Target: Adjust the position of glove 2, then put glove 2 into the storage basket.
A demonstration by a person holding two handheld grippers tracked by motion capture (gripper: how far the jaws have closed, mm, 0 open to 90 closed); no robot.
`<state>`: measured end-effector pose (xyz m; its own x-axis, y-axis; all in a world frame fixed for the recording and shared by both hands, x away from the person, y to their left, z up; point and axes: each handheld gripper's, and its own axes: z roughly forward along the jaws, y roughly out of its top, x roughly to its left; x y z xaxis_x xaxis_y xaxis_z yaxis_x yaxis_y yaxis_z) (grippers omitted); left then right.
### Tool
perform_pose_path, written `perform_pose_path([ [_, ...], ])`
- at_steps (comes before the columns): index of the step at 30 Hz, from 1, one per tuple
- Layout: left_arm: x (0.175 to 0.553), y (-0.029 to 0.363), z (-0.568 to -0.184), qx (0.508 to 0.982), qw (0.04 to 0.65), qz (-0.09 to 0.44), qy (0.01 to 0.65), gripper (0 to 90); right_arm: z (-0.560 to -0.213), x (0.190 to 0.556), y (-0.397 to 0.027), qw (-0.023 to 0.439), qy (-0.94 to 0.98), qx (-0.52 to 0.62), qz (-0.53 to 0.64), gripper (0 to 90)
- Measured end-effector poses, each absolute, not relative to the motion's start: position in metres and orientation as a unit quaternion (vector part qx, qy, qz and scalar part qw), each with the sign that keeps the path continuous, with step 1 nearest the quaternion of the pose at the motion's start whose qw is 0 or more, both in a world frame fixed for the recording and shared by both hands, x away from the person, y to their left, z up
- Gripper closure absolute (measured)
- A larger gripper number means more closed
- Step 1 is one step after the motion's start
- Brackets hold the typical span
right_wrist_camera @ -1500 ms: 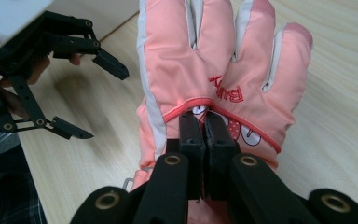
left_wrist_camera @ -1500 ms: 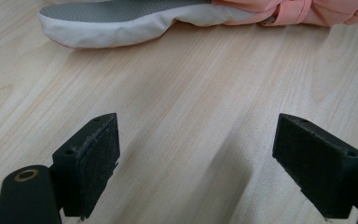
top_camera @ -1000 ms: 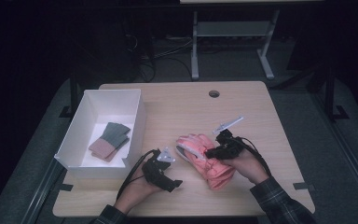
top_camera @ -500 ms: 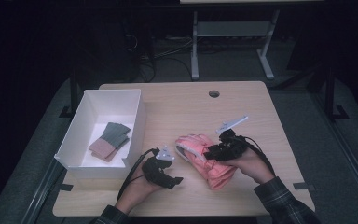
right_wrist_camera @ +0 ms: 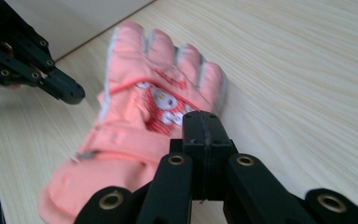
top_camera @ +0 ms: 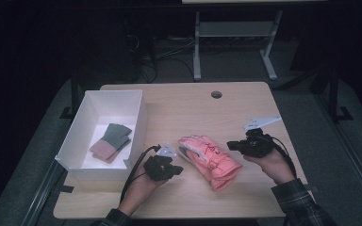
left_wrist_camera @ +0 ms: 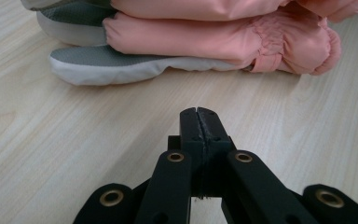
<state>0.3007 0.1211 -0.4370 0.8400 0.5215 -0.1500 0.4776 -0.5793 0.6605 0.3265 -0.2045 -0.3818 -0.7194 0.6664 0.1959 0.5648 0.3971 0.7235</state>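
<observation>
While lying flat, pink gloves (top_camera: 209,159) sit between both hand-held grippers.

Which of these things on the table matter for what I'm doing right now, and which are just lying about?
In the job:
- pink gloves, stacked on the table between the claws
- left claw, shut, empty, beside them
- right claw, shut, empty, at their other side

Lying about:
- white box
- folded grey and pink cloth inside it

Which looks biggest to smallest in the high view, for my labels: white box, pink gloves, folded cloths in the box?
1. white box
2. pink gloves
3. folded cloths
</observation>
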Motion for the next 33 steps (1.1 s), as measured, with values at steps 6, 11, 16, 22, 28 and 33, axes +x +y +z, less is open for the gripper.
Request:
perform_pose_path([
  [6,0.307,0.115,-0.437,0.886,0.363,0.029,0.288,89.6,-0.400,0.321,-0.231,0.071,0.829,0.384,0.400,90.0],
  [11,0.311,0.101,-0.439,0.887,0.361,0.027,0.287,89.6,-0.422,0.314,-0.244,0.067,0.833,0.386,0.391,90.0],
  [16,0.320,0.092,-0.439,0.895,0.349,0.032,0.276,89.6,-0.435,0.307,-0.245,0.059,0.839,0.377,0.388,90.0],
  [22,0.327,0.085,-0.441,0.898,0.346,0.030,0.271,89.6,-0.446,0.309,-0.238,0.051,0.850,0.370,0.371,90.0],
  [28,0.337,0.081,-0.441,0.894,0.352,0.025,0.276,89.6,-0.452,0.302,-0.228,0.035,0.860,0.349,0.371,90.0],
  [33,0.346,0.080,-0.442,0.894,0.355,0.015,0.274,89.6,-0.453,0.296,-0.223,0.024,0.860,0.342,0.378,90.0],
])
